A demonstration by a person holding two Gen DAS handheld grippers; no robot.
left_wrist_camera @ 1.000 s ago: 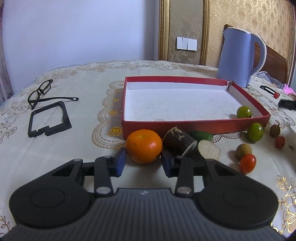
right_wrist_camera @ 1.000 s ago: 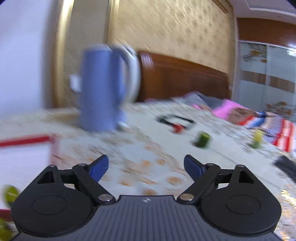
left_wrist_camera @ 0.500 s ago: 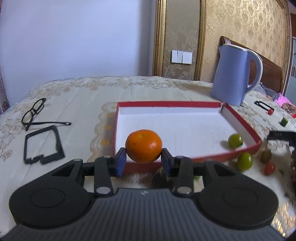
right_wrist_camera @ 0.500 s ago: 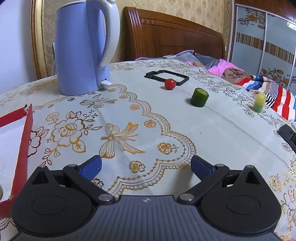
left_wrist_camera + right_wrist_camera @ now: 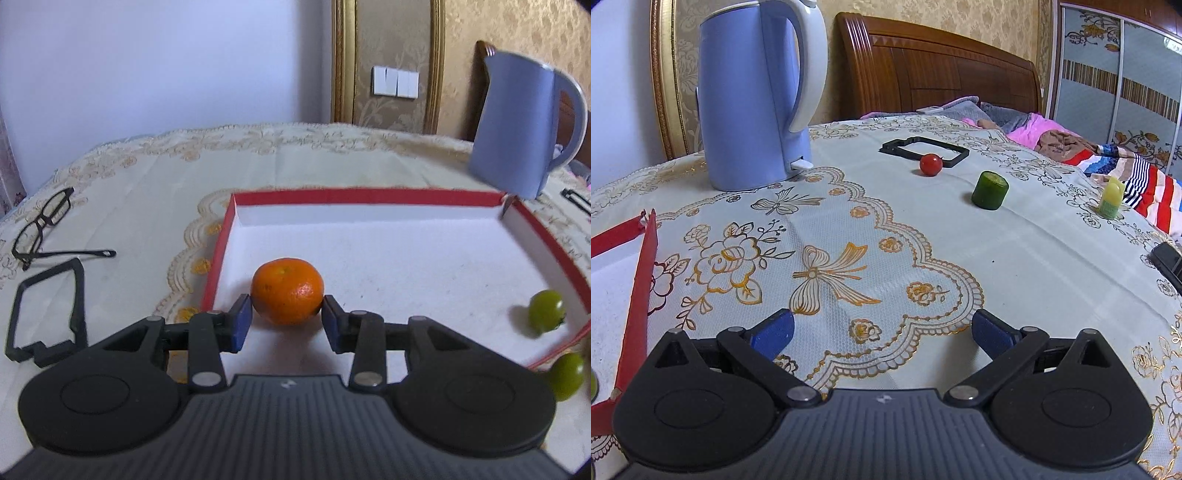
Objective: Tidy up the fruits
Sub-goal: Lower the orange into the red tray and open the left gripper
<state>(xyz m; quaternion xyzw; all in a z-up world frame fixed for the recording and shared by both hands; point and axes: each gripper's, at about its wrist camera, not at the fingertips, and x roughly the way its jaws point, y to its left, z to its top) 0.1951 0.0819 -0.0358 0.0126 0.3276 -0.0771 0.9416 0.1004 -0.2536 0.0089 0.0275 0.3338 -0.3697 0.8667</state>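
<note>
My left gripper (image 5: 287,325) is shut on an orange mandarin (image 5: 287,291), held over the near left corner of the red box (image 5: 369,194) with a white floor. One green tomato (image 5: 547,312) lies inside the box at its right side; another green tomato (image 5: 565,376) sits just outside the rim. My right gripper (image 5: 882,332) stands open over the bare tablecloth, nothing between its fingers. Beyond it lie a red cherry tomato (image 5: 931,164), a green cucumber piece (image 5: 990,190) and a pale yellow-green piece (image 5: 1111,197). The box's corner (image 5: 642,258) shows at the left.
A blue kettle (image 5: 524,125) (image 5: 753,96) stands behind the box's far right corner. Glasses (image 5: 44,225) and a black frame (image 5: 48,314) lie left of the box. Another black frame (image 5: 923,149) lies behind the cherry tomato. A dark object (image 5: 1169,260) sits at the right edge.
The left gripper lifted the mandarin off the table in front of the box and carried it forward over the box's floor. The right gripper swung right, then settled, with its jaws a little wider.
</note>
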